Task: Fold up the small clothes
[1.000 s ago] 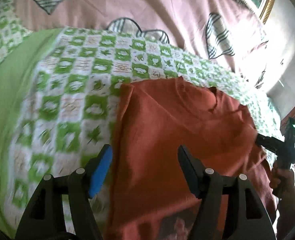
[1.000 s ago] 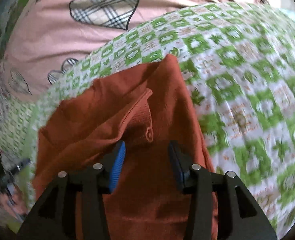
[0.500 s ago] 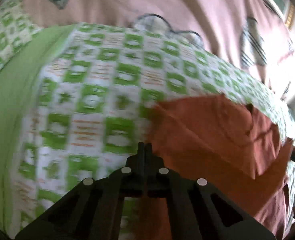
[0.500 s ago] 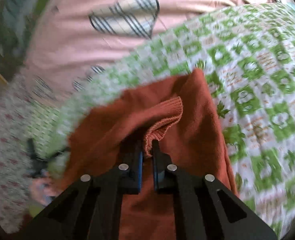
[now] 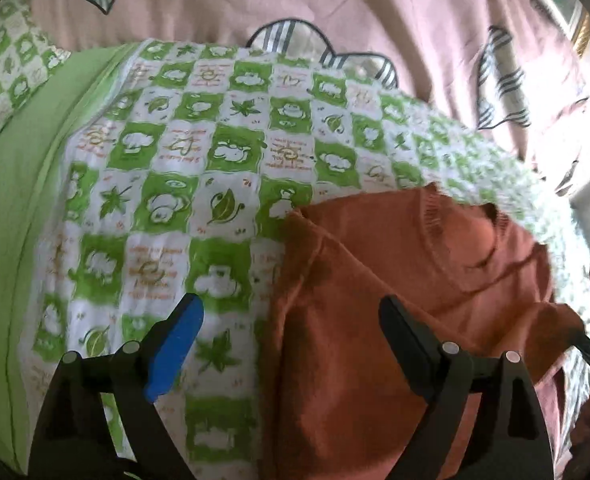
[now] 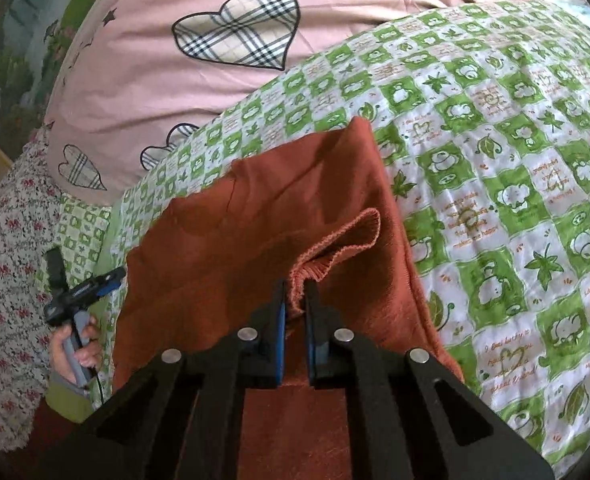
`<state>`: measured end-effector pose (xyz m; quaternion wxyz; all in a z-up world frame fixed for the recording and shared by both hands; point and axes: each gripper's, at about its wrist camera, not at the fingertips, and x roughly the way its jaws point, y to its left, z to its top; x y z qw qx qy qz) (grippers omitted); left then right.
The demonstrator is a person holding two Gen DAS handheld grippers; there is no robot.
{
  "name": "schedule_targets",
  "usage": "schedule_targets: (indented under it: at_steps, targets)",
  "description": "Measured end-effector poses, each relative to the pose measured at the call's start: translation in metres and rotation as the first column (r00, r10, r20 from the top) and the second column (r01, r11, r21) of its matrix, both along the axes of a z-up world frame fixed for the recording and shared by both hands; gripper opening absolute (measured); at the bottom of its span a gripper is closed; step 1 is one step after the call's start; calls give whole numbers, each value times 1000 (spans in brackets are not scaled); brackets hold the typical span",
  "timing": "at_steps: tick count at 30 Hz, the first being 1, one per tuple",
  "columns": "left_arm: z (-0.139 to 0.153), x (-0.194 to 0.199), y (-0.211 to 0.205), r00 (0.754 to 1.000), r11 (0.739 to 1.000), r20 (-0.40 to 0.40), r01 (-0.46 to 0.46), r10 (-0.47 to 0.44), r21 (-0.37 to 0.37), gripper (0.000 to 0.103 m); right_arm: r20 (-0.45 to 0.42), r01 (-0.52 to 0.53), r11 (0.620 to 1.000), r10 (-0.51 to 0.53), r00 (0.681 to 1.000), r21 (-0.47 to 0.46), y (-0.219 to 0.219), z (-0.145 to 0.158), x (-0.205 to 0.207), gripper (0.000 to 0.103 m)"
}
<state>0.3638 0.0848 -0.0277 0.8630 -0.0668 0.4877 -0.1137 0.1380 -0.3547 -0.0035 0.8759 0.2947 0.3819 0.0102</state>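
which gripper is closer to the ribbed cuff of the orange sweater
Right. The right gripper has its jaws pinched on the ribbed cuff; the left gripper hangs open over the sweater edge, away from it.

The rust sweater (image 5: 375, 320) runs off the bottom edge, its hem cut from view
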Motion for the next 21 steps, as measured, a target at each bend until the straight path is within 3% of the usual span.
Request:
schedule_targets:
  at_steps: [1, 2, 4, 7, 9, 11, 13, 15, 19, 21]
  targets:
    - [-4, 9, -3, 1000, 1000, -11, 5, -5, -3, 83, 0, -7, 1000, 7, 1000, -1, 1, -1, 0, 9]
    - [-11, 15, -9, 1000, 1000, -18, 17, -16, 13, 56, -2, -13, 1000, 13, 1000, -5, 2, -2, 1, 9]
    - [-23, 21, -16, 997, 998, -52, 52, -50, 25, 11, -9, -22, 999, 22, 1000, -23, 5, -3, 1, 9]
    - [-15, 13, -17, 998, 998, 49, 39, -41, 42, 8, -4, -32, 999, 32, 999, -44, 8, -1, 0, 9]
    - [-1, -1, -2, 990, 1000, 138, 13, -11, -18, 7, 44, -45, 998, 46, 998, -35, 9, 8, -4, 9]
    - [3, -8, 11, 986, 997, 162, -13, 25, -73, 7, 151, -66, 997, 70, 986, -33, 12, 25, -11, 9]
    - [-5, -3, 18, 990, 996, 136, -35, 47, -88, 7, 216, -75, 996, 85, 973, -54, 14, 34, -15, 9]
    - [-21, 5, 20, 994, 993, 92, -48, 57, -104, 8, 163, -62, 995, 75, 984, -84, 12, 24, -8, 9]
    - [-34, 9, 34, 996, 977, 52, -59, 71, -204, 10, -80, -15, 999, 10, 997, -53, -10, -36, 4, 9]
    - [-29, 4, 36, 997, 981, 52, -52, 63, -185, 12, -102, -25, 1000, 23, 995, -13, -14, -48, 1, 9]
